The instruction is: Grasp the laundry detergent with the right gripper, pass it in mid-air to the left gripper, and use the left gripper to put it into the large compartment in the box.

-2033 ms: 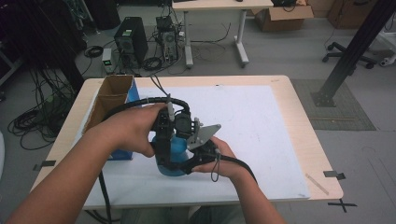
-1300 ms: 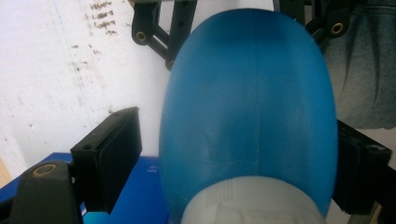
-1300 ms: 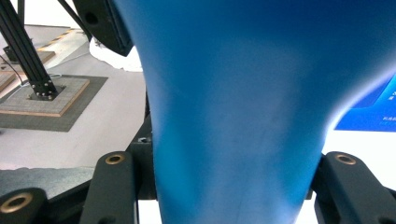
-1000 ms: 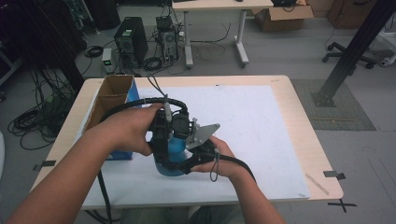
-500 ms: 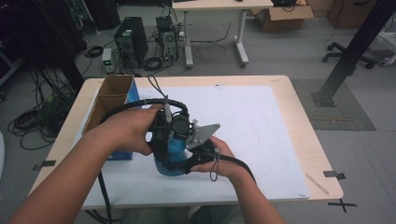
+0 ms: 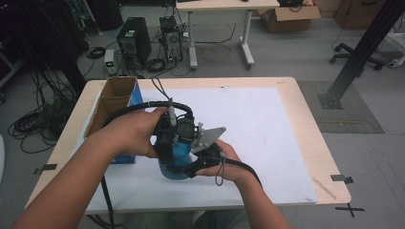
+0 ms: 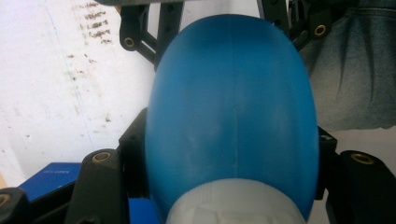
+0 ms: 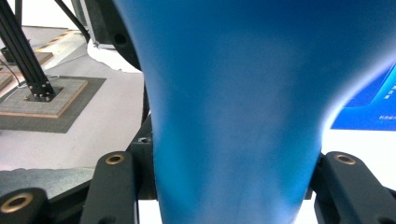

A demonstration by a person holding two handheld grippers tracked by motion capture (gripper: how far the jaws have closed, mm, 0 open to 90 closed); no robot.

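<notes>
A blue plastic bottle [image 6: 173,161] with a white cap [image 7: 236,205] is held just above the white sheet, near the table's front. My left gripper [image 6: 165,136] comes at it from the left. In the left gripper view, the left gripper [image 7: 231,140] has its jaws pressed on both sides of the bottle [image 7: 231,107], close to the cap. My right gripper [image 6: 193,162], with its grey plate on top, holds the bottle from the right. In the right gripper view, the right gripper [image 8: 233,156] is shut on the bottle's narrower part [image 8: 238,93]. The person's hands wrap both grippers.
An open cardboard box [image 6: 113,100] with a blue side stands at the table's left edge, close behind the left hand. A large white sheet [image 6: 267,124] covers most of the wooden table [image 6: 315,143]. Cables trail from both grippers toward the front edge.
</notes>
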